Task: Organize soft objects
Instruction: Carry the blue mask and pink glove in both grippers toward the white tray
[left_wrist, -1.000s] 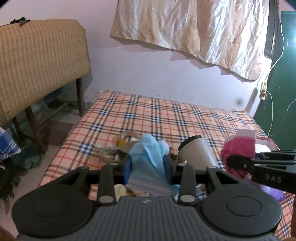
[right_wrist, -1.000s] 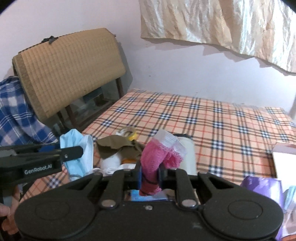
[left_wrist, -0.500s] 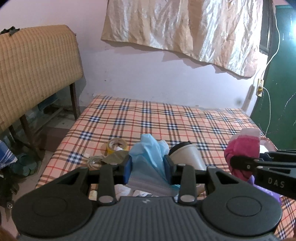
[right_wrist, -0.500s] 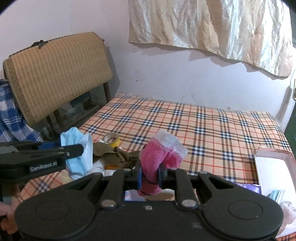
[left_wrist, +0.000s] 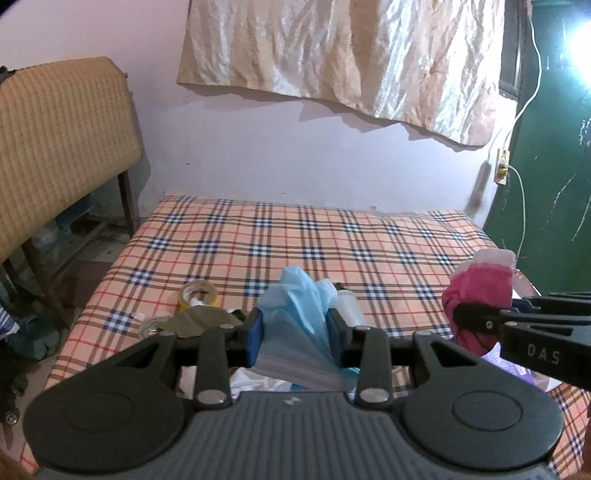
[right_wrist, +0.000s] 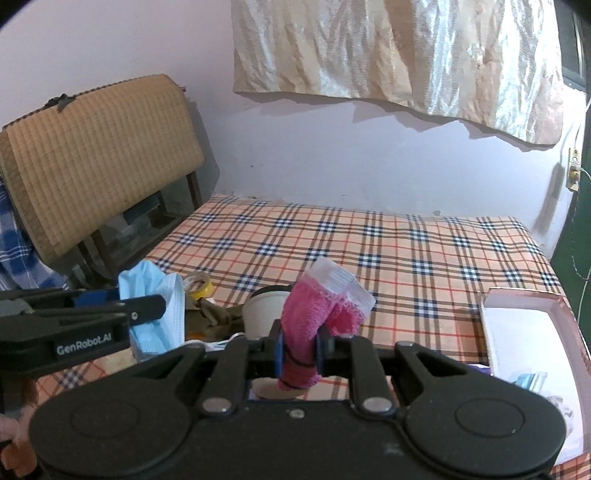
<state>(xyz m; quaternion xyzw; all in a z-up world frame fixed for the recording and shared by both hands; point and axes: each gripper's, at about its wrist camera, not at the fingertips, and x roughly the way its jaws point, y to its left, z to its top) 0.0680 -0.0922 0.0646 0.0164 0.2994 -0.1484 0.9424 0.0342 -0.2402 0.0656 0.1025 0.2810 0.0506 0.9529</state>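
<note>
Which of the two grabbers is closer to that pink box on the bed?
Right. The right gripper, holding a pink sock, is beside the box; the left gripper is farther.

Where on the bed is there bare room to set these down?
The plaid bed is bare from the wall down to the tape roll. The near left is crowded: tape, olive cloth, white cup. The box borders the right.

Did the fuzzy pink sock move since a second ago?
Yes. Held in the right gripper, the fuzzy pink sock moved rightward, toward the open white box and away from the yellow tape roll on the checked bedsheet.
</note>
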